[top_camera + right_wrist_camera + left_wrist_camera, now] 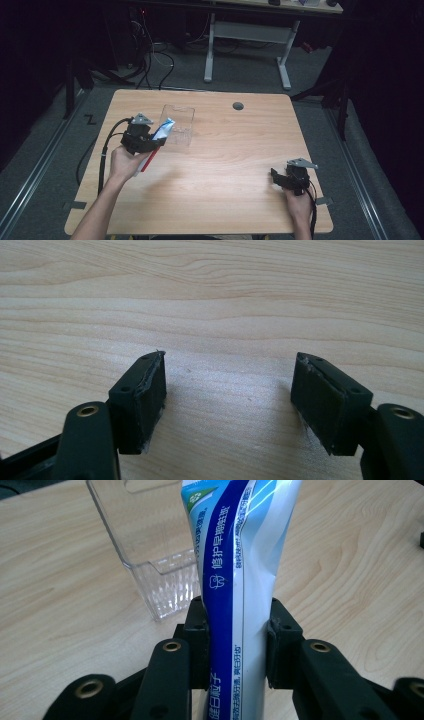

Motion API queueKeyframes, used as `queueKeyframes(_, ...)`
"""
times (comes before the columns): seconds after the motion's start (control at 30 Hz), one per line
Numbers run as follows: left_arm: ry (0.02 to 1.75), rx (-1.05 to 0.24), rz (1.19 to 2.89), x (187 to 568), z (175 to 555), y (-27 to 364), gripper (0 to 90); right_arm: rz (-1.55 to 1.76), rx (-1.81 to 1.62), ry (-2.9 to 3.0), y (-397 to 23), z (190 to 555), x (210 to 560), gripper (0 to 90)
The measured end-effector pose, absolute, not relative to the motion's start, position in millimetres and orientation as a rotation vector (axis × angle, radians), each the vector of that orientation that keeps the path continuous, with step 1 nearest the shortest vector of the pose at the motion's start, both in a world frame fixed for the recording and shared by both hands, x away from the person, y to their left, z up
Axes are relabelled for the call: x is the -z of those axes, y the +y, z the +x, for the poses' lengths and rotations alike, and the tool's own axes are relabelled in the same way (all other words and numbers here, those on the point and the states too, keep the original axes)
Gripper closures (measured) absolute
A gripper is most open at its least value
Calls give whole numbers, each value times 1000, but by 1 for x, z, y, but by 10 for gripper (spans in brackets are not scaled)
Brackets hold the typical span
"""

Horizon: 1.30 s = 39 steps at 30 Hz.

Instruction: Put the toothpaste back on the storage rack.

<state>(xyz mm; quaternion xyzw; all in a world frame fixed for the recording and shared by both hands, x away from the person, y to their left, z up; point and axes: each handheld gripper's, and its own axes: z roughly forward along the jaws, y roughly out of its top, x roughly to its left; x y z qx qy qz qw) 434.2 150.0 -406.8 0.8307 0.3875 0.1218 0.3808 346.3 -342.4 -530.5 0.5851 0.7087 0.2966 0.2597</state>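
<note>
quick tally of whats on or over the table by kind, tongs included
tube: 1, blue and white, clamped in the left tongs
clear box: 1
tongs: 2, the right tongs stand open over bare table
total: 4

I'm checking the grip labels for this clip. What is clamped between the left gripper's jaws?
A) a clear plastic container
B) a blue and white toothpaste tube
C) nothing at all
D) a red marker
B: in the left gripper view the two black pads of the left gripper press on both sides of the blue and white toothpaste tube, while the clear plastic container stands apart on the table behind it.
</note>
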Motion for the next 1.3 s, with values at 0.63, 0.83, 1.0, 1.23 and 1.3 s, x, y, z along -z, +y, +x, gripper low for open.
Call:
queueKeyframes(0.63, 997, -332, 2041, 393, 454, 144, 691, 1585, -804, 1920, -342, 346, 531, 305)
queueKeyframes(0.83, 988, -346, 2039, 388, 459, 141, 690, 1585, -804, 1920, -342, 346, 531, 305)
queueKeyframes(1.0, 987, -353, 2029, 384, 464, 140, 691, 1585, -804, 1920, -342, 346, 531, 305)
queueKeyframes(1.23, 985, -361, 2016, 378, 472, 135, 691, 1586, -804, 1919, -342, 346, 531, 305)
queueKeyframes(1.3, 977, -366, 2007, 376, 475, 133, 691, 1585, -803, 1920, -342, 346, 531, 305)
